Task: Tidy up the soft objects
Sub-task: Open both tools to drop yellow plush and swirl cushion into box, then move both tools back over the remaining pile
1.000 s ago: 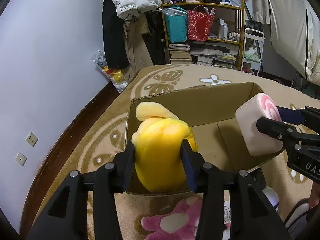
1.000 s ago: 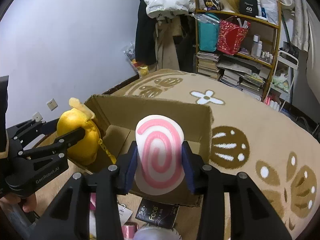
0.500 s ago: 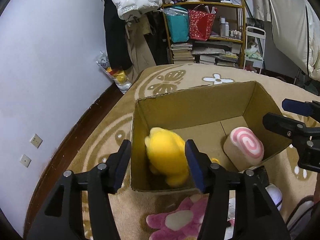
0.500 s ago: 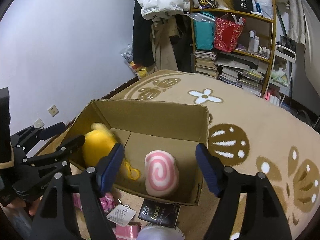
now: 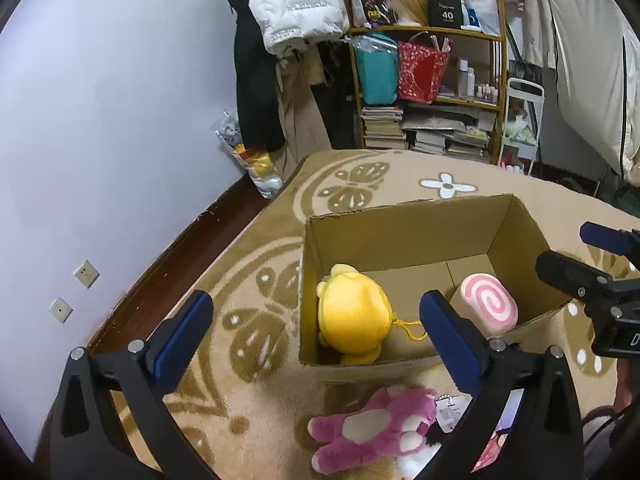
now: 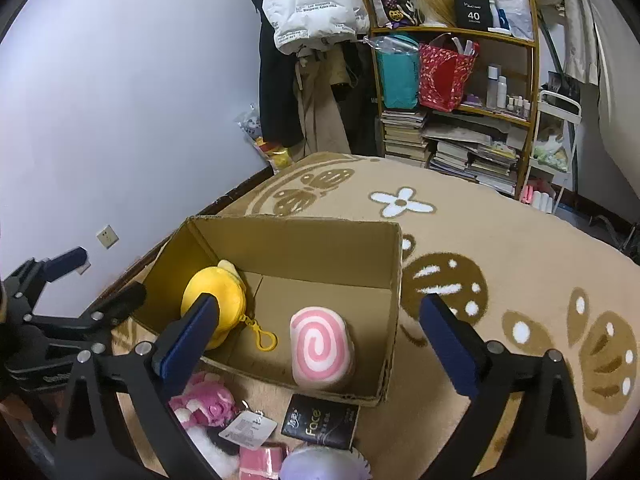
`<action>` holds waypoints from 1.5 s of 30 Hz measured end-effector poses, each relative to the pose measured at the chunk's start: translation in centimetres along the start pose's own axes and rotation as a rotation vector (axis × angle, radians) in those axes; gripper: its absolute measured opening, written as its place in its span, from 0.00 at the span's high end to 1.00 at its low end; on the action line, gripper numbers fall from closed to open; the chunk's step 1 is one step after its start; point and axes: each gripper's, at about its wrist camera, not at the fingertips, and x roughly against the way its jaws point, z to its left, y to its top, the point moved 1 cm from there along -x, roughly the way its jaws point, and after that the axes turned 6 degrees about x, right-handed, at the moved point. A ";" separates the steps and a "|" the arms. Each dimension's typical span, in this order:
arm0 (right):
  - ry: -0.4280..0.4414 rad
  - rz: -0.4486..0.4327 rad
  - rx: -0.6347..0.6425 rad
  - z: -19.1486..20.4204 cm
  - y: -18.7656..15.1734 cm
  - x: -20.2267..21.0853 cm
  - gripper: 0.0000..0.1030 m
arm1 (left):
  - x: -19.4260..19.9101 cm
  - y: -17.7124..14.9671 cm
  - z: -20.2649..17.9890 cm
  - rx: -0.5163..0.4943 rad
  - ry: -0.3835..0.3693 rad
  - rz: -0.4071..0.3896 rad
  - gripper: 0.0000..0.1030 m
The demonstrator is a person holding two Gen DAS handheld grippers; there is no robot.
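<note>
Now both the left gripper [image 5: 316, 326] and right gripper [image 6: 320, 324] gape empty above the box [image 6: 320, 248], where the yellow plush [image 5: 352, 320] and pink swirl cushion [image 6: 320, 350] lie.

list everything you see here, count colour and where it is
cardboard box: 1, brown, open, on the rug
yellow plush: 1, yellow with a clip, inside the box at its left end
swirl plush: 1, pink and white, inside the box at its right end
pink plush: 1, pink and white, on the rug in front of the box
black packet: 1, black, on the rug by the box's near wall
rug: 1, tan with brown and white patterns, on the floor
shelf: 1, wooden, at the back wall, holding books, bags and bottles
white jacket: 1, white, hanging beside the shelf
left tool: 1, black with blue pads, open, above the box's near edge
right tool: 1, black with blue pads, open, above the box
</note>
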 end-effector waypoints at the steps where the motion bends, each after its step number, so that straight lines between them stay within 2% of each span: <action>1: 0.001 0.001 0.003 0.0 -0.1 0.2 0.00 | 0.3 -0.1 0.1 -0.001 0.007 -0.002 0.01; 11: 0.004 -0.025 -0.053 0.0 -1.2 4.1 0.00 | 4.4 -1.9 0.9 0.017 0.022 -0.007 0.01; 17: 0.028 -0.060 -0.115 0.0 -1.7 6.6 0.00 | 6.1 -3.2 0.9 0.099 -0.007 0.037 0.01; 22: 0.026 -0.057 -0.114 0.4 -2.2 8.0 0.00 | 7.1 -4.8 -0.2 0.060 -0.005 0.071 0.01; 33: 0.038 0.002 -0.123 1.2 -4.4 9.3 0.00 | 8.8 -8.0 -1.3 0.029 -0.032 0.153 0.00; 45: 0.043 0.094 -0.129 1.8 -6.6 8.2 0.00 | 6.8 -10.5 -2.1 0.021 -0.054 0.292 0.00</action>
